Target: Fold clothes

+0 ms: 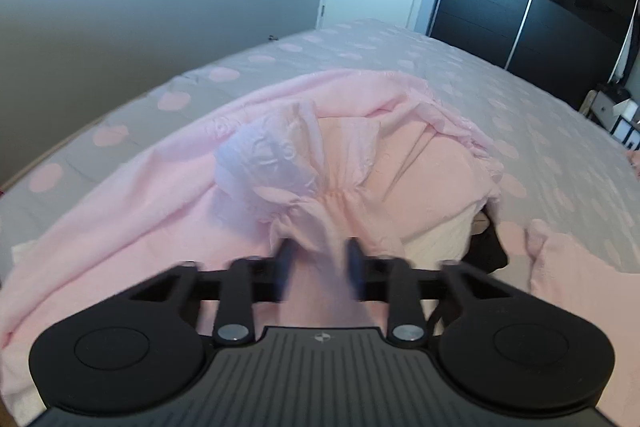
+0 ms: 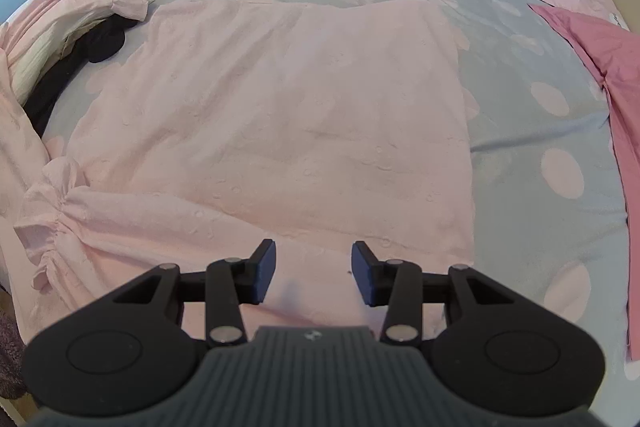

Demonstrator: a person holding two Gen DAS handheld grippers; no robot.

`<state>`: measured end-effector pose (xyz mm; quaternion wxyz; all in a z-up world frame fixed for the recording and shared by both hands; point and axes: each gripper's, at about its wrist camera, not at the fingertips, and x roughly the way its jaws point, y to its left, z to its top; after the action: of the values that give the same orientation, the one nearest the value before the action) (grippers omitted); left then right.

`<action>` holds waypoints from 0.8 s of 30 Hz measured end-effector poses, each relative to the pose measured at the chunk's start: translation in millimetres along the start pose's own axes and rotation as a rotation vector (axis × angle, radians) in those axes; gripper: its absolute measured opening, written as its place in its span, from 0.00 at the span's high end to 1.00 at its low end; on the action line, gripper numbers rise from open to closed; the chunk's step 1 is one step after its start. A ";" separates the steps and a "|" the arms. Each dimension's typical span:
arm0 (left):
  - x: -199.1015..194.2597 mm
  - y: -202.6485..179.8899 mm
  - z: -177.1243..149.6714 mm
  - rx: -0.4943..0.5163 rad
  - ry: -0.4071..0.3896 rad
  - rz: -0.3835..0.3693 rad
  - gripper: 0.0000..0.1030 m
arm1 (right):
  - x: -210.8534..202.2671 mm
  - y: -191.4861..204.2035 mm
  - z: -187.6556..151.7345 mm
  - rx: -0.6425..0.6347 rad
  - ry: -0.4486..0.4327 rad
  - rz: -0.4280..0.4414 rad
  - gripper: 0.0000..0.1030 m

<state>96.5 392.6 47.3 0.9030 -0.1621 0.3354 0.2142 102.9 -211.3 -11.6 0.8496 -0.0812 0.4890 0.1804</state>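
- Left tool (image 1: 320, 255): we see its fingers blurred, with a gathered pink sleeve (image 1: 320, 211) between them; closed on it.
- Right tool (image 2: 313, 259): we find it open, empty, above the pink garment (image 2: 280, 115).
- Garment: flat on the dotted bed (image 2: 520, 75).
- Clothes pile (image 1: 400, 155): beside it.

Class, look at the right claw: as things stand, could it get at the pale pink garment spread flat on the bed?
Probably yes: the right claw hovers open directly above the pale pink garment, with nothing between them.
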 end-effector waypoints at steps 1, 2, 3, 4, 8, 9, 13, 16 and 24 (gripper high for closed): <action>-3.8 -2.1 -0.9 0.014 -0.020 -0.005 0.99 | 1.6 0.8 0.9 -0.004 0.001 -0.002 0.56; -7.6 -4.1 -1.8 0.028 -0.041 -0.009 1.00 | 2.8 1.3 1.3 -0.008 0.003 -0.003 0.56; -13.8 -6.5 -3.5 0.041 -0.062 -0.019 1.00 | 3.4 1.6 1.3 -0.012 0.004 -0.003 0.56; -26.0 -10.1 -6.9 0.051 -0.085 -0.044 1.00 | 3.6 1.6 1.2 -0.015 0.005 -0.002 0.56; -76.6 -33.7 -17.0 0.101 -0.153 -0.174 1.00 | -1.0 -1.9 -1.0 -0.017 -0.001 0.007 0.56; -88.5 -42.7 -20.1 0.121 -0.163 -0.207 1.00 | -2.6 -3.4 -1.9 -0.014 -0.004 0.011 0.56; -132.8 -85.5 -37.9 0.201 -0.181 -0.329 1.00 | -12.4 -7.4 -6.1 0.006 -0.018 0.027 0.56; -155.5 -116.9 -57.9 0.242 -0.193 -0.398 1.00 | -25.2 -12.1 -11.0 0.023 -0.046 0.042 0.48; -173.0 -212.6 -138.1 0.421 -0.149 -0.528 1.00 | -45.6 -34.9 -32.7 0.083 -0.079 0.075 0.45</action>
<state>9.6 102.3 96.0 0.9629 -0.0371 0.2518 -0.0894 69.3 -264.1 9.7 0.8635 -0.0200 0.4648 0.1947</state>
